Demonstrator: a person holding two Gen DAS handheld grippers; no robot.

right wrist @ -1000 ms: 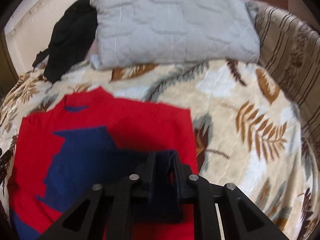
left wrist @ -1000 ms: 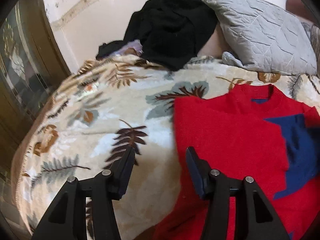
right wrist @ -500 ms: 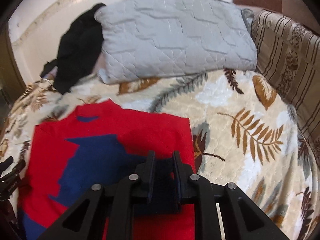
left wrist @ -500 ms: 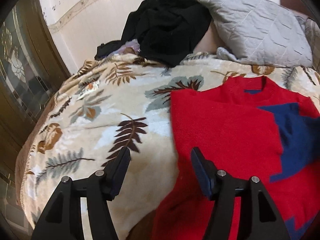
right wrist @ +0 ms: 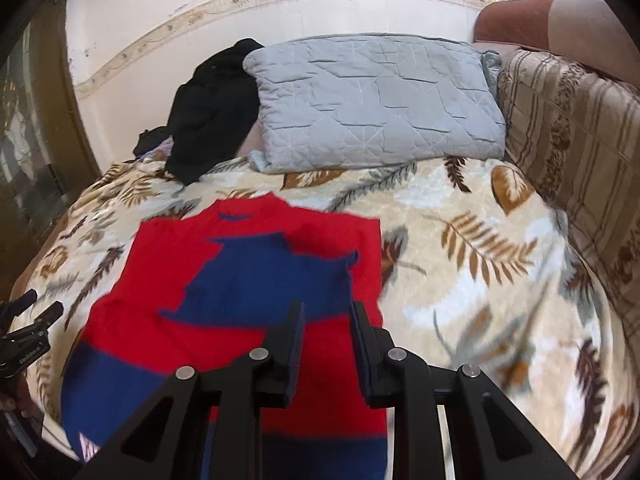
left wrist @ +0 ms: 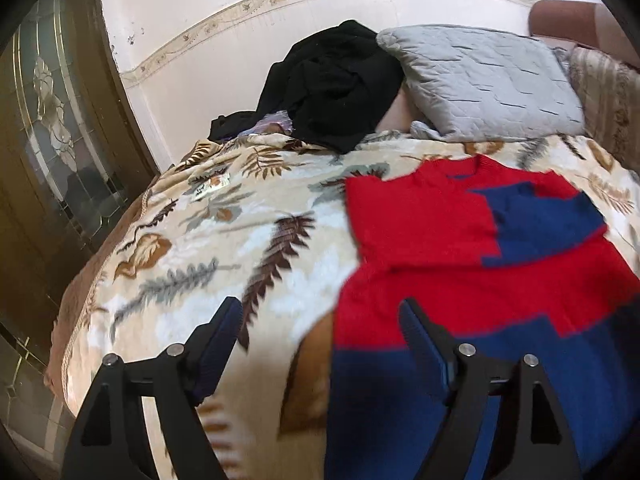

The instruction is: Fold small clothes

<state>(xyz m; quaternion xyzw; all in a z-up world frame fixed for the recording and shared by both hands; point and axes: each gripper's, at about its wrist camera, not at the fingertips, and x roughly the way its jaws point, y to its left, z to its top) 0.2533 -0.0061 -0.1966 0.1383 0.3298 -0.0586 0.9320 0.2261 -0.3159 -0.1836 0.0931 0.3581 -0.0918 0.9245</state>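
Your left gripper is spreading wide with nothing between its jaws; your right gripper is opening too, a narrow gap, empty. The sweater lies flat on the blanket, pillow at twelve o'clock

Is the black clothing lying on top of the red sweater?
No, the black clothing is piled beside the grey pillow, apart from the red sweater.

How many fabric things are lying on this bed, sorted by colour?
Red and blue: 1, the sweater
Black: 1, the heap of clothing
Grey: 1, the quilted pillow
Leaf-patterned: 1, the blanket
Total: 4
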